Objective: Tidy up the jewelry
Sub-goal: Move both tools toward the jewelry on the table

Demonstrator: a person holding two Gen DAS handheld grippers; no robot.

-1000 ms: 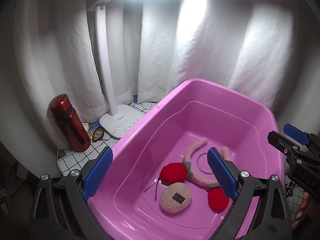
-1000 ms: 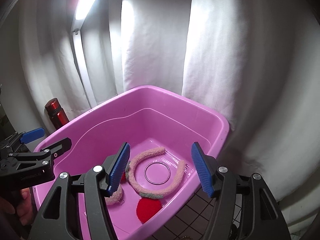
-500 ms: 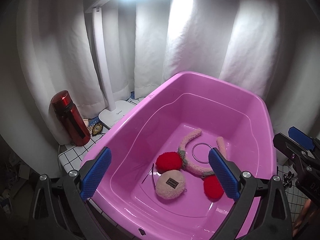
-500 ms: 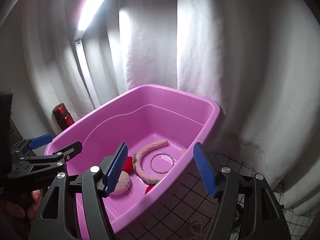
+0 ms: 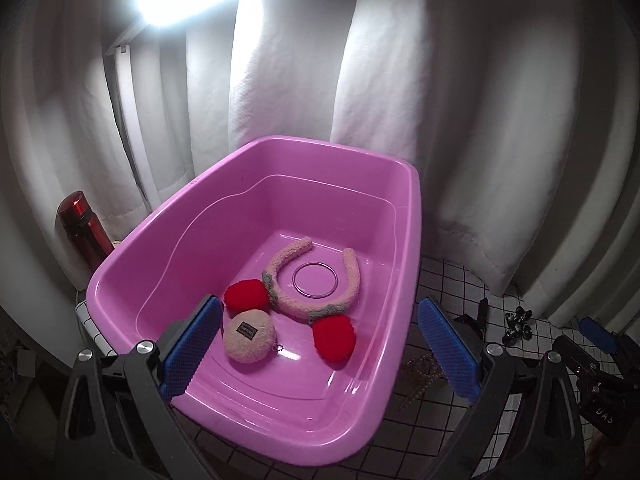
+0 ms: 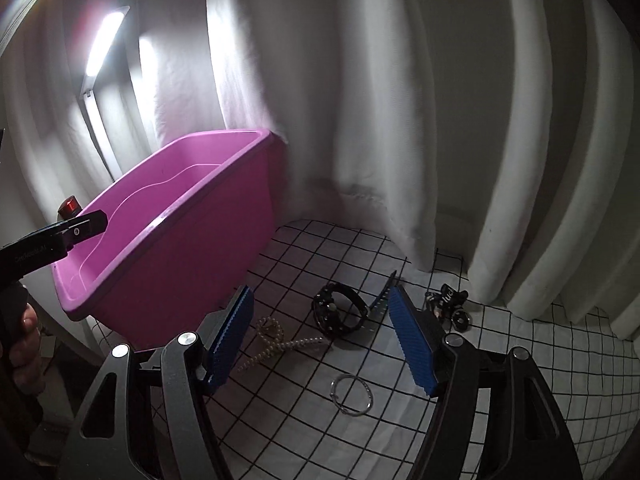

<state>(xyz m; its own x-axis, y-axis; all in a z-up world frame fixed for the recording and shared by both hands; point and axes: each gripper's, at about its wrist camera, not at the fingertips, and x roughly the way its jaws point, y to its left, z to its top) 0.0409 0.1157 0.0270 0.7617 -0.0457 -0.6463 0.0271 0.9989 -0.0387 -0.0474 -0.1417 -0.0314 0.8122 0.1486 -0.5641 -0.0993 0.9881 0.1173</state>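
Beside the pink tub, on the checked cloth: pearl necklace, black bracelet, silver ring. Inside the tub: fuzzy headband, round pouch, clear bangle. Left gripper wide apart, empty; right gripper likewise, holding nothing.

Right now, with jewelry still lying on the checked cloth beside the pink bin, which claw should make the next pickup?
Right. The right claw is open over the pearl necklace, black bracelet and silver bangle. The left claw faces into the pink bin, away from most of them.
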